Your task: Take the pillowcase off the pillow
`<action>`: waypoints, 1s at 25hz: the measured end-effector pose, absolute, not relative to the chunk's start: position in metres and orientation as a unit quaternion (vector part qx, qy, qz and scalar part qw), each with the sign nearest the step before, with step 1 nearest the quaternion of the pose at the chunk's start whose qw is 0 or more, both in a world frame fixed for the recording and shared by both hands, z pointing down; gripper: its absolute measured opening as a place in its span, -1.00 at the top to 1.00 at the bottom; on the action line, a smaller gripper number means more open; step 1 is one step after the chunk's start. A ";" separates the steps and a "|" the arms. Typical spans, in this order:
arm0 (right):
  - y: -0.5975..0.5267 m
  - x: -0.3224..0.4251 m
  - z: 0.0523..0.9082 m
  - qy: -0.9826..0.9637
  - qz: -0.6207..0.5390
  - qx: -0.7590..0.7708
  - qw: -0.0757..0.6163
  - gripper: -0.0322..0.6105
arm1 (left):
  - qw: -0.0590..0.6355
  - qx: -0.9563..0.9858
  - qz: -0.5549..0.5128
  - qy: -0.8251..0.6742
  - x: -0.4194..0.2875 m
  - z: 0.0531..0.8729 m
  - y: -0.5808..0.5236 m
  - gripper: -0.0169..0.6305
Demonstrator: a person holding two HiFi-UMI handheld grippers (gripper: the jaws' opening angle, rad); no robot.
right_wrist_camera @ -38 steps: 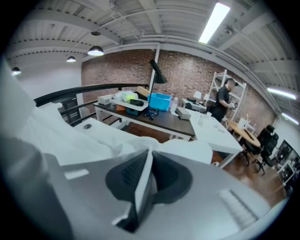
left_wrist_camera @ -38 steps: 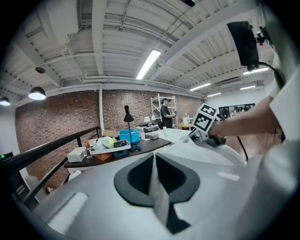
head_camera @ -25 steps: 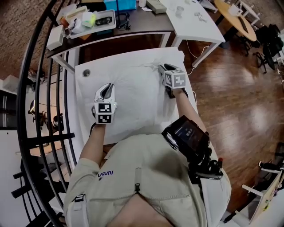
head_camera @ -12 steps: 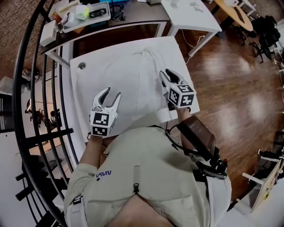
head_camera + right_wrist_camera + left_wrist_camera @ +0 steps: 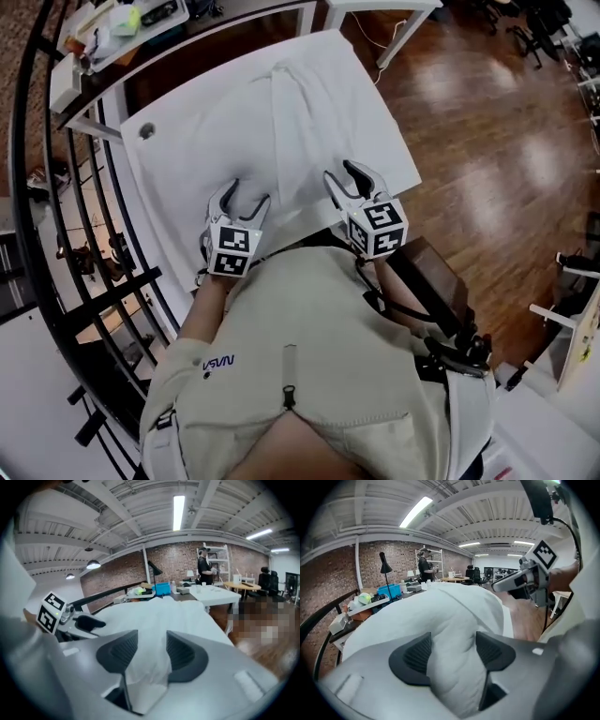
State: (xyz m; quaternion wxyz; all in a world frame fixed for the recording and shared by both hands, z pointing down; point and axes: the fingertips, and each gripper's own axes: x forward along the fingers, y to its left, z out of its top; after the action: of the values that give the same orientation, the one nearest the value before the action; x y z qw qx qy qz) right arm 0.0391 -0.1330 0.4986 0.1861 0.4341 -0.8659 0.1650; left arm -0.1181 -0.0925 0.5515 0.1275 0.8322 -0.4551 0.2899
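**Head view.** You look steeply down on a white rectangular table (image 5: 173, 164). A white pillow in its white pillowcase (image 5: 319, 122) lies flat on it and runs from the middle of the picture up towards 12 o'clock. Its near edge is at the table edge closest to your body.

- Your left gripper (image 5: 246, 195) is at the pillow's 7 o'clock corner.
- Your right gripper (image 5: 342, 174) is at the pillow's 5 o'clock corner.
- Both grippers point away from you, over that near edge.
- A curved black metal railing (image 5: 56, 234) runs down the 9 o'clock side.
- A glossy brown wooden floor (image 5: 478, 131) fills the 3 o'clock side.

**Left gripper view.** The jaws stand wide and have just been opening. A plump fold of the white cloth bulges up between the two dark ribbed pads (image 5: 417, 654). It fills the gap, but the pads do not pinch it. The pillow rises ahead towards 12 o'clock. Your right gripper shows at 2 o'clock. A blue plastic bin (image 5: 392, 590) sits on a cluttered desk at 10 o'clock, in front of a brick wall.

**Right gripper view.** These jaws stand partly apart, narrower than the left pair, and have also just been opening. A thin flap of white cloth hangs down between the pads and lies loosely against them. The pillow stretches ahead to 12 o'clock. Your left gripper's marker cube is at 9 o'clock. A person (image 5: 205, 569) stands by a shelf far off at 1 o'clock.
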 end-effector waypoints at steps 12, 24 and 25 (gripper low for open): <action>-0.119 0.007 0.567 -0.841 0.146 0.431 0.294 0.39 | 0.119 0.844 0.252 -0.459 -0.123 0.525 -0.101 0.88; -0.174 0.082 0.482 -0.792 0.039 0.545 0.272 0.88 | 0.105 0.814 0.143 -0.553 -0.203 0.446 -0.151 0.90; -0.176 0.094 0.482 -0.783 0.035 0.554 0.280 0.88 | 0.111 0.813 0.139 -0.555 -0.206 0.446 -0.149 0.90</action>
State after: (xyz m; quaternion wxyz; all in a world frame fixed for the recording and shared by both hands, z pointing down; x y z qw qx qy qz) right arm 0.0940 -0.1759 0.4820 0.2803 0.5540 -0.7831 0.0351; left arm -0.2063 -0.1487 0.4464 0.1106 0.8130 -0.5545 0.1392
